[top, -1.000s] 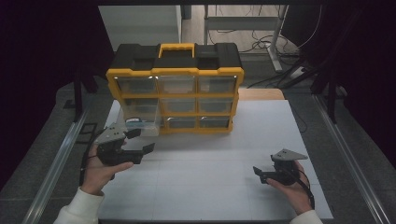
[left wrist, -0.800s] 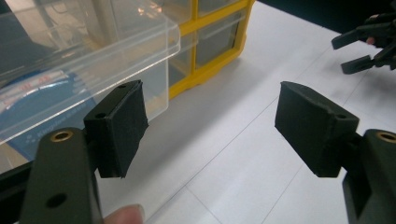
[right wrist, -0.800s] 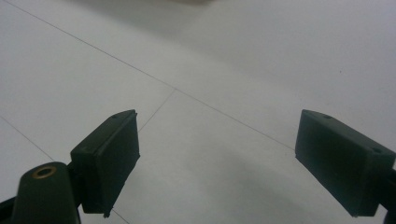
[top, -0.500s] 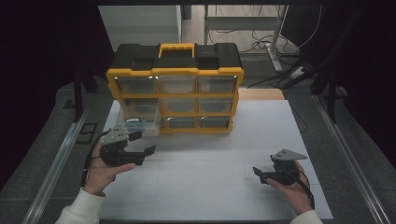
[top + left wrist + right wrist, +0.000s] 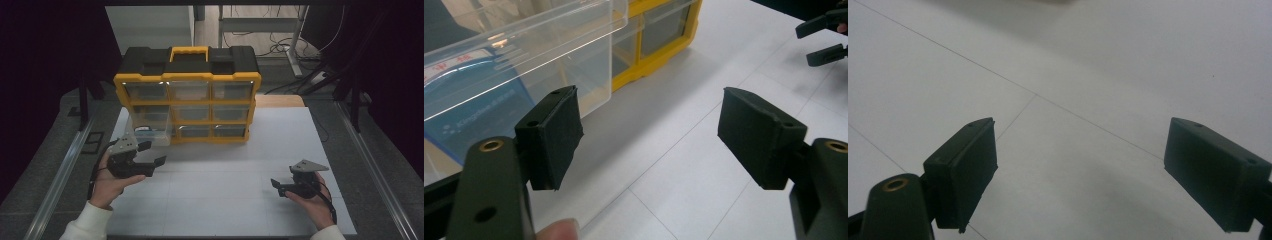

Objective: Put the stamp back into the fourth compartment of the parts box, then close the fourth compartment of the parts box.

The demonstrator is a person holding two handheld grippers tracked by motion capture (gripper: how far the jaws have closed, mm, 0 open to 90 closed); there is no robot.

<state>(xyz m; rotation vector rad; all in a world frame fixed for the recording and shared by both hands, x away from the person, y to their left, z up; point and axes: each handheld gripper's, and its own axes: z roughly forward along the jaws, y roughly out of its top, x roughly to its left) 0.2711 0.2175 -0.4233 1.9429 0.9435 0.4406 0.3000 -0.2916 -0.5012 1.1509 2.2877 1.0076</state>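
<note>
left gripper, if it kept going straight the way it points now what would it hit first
The left gripper, jaws open and empty, aims past the pulled-out clear plastic drawer at the bare white table. It would probably meet the table first; depth is hard to judge.

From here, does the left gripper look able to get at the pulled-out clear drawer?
Probably yes. The left gripper has its jaws open with nothing between them, right beside the clear drawer, which juts from the organizer's bottom-left slot. Bare table lies between them.
</note>
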